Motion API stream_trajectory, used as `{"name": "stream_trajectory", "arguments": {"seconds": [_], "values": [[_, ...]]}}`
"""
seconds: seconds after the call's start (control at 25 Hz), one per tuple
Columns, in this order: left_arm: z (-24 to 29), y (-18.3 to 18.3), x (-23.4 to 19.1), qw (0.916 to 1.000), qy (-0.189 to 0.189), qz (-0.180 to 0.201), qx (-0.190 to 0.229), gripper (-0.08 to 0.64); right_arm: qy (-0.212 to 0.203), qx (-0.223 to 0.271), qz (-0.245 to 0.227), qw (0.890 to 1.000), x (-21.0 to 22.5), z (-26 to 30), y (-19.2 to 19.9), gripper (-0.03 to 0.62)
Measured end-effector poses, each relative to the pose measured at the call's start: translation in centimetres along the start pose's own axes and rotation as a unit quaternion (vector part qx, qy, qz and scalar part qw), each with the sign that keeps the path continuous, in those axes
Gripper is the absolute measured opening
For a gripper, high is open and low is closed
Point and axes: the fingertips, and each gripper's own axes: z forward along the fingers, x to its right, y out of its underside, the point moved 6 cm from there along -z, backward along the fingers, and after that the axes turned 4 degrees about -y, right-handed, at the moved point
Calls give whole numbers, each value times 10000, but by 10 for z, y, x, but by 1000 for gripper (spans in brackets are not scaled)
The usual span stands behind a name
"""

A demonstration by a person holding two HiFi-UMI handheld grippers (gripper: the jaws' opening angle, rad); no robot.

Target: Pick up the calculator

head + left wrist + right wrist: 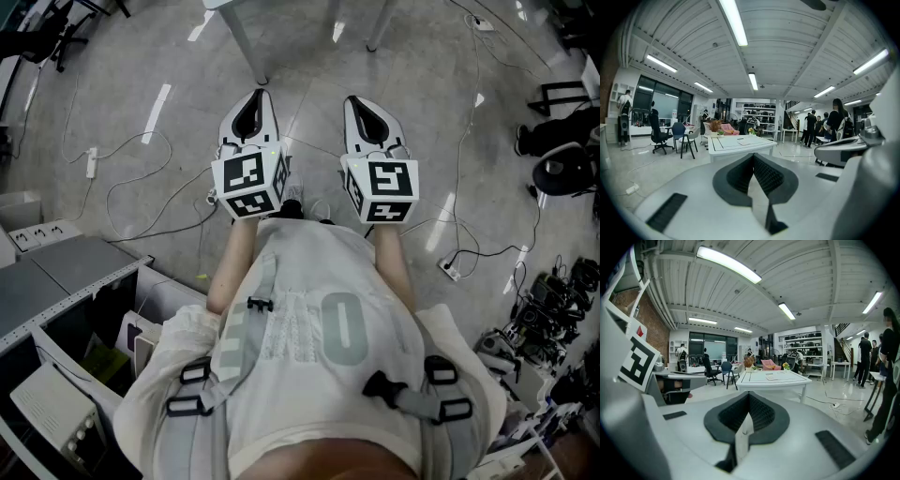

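Presently the step in hand is the approach; nothing has been reached yet.

1. Floor: polished, with loose cables running across it on both sides of the person. Judgement: watch the footing while walking forward.

2. Table: white, standing ahead of both grippers and well apart from them. The head view shows only its legs at the top edge. Judgement: close in squarely until the tabletop lies under the head view before either arm goes forward.

3. Left gripper: jaws clenched together, nothing between them, held close to level in front of the body.

4. Right gripper: jaws likewise pressed together and empty, beside the left at the same height.

5. Calculator: not identified with certainty. A flat pale item lies on the tabletop toward the far side. It is too small to confirm, though it is the likely candidate.

Recommendation: spread the jaws of the chosen gripper before arriving, tip it downward over the item, and take a low, flat object by its long edges so it cannot skid away.
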Motion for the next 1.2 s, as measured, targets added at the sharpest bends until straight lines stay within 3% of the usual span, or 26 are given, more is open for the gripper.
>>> {"name": "stream_trajectory", "arguments": {"seconds": [0.24,0.52,0.96,1.2], "values": [[16,-2,-15,10000,23,-28,-23,20,-28,-59,47,10000,-2,22,-3,3],[44,-8,-41,9999,6,-112,-13,21,-96,60,444,9990,2,60,-12,5],[87,-15,-103,9995,61,-307,81,21,102,-83,144,9998,-16,120,-22,5],[122,-15,-110,9993,146,-339,-8,20,158,-160,288,9993,-1,151,-20,5]]}}
